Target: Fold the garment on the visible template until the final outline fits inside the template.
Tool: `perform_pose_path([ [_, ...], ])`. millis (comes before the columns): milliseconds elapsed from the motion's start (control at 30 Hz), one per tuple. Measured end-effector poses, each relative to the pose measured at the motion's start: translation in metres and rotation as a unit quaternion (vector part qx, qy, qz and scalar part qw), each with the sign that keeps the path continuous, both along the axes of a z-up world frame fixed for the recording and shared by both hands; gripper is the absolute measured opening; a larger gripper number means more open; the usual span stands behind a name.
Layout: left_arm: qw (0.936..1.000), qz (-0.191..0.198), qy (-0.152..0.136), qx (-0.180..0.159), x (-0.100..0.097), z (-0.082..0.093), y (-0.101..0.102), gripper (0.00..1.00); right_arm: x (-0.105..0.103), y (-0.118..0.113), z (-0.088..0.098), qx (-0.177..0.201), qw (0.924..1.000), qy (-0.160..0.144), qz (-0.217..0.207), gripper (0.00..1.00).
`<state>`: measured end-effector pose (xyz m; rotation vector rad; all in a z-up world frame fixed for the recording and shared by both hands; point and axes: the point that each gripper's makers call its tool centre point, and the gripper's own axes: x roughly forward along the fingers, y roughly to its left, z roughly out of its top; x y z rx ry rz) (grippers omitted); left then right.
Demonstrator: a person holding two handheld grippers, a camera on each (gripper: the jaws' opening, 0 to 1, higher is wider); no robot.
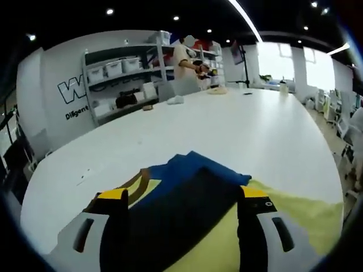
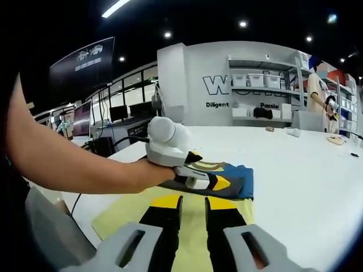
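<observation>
left gripper (image 1: pixel 181 198): jaws spread | garment (image 1: pixel 187 187): folded, between them, on yellow template (image 1: pixel 295 218) | white table (image 1: pixel 227 130)

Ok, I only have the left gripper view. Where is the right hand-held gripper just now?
Observer: The right hand-held gripper hangs over the near part of the yellow template. There is only a narrow gap between its jaws and nothing in it.
Operator: And how does my left one sit, seen from there?
Observer: The left hand-held gripper lies low on the folded garment, near its left end, with a person's hand wrapped around its body.
</observation>
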<state>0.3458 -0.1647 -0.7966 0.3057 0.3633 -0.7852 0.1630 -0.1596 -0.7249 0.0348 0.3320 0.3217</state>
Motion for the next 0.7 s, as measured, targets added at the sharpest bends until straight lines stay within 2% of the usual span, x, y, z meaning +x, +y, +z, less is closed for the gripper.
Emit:
perform_pose_path([
  [433, 0.9999, 0.01, -0.008, -0.007, -0.005, 0.014, 0.018, 0.73, 0.0, 0.001, 0.0, -0.006, 1.0, -0.001, 0.001, 0.13],
  [700, 0.9994, 0.022, -0.016, -0.02, -0.016, 0.027, 0.038, 0.73, 0.0, 0.002, 0.0, -0.009, 1.0, -0.002, 0.004, 0.13],
])
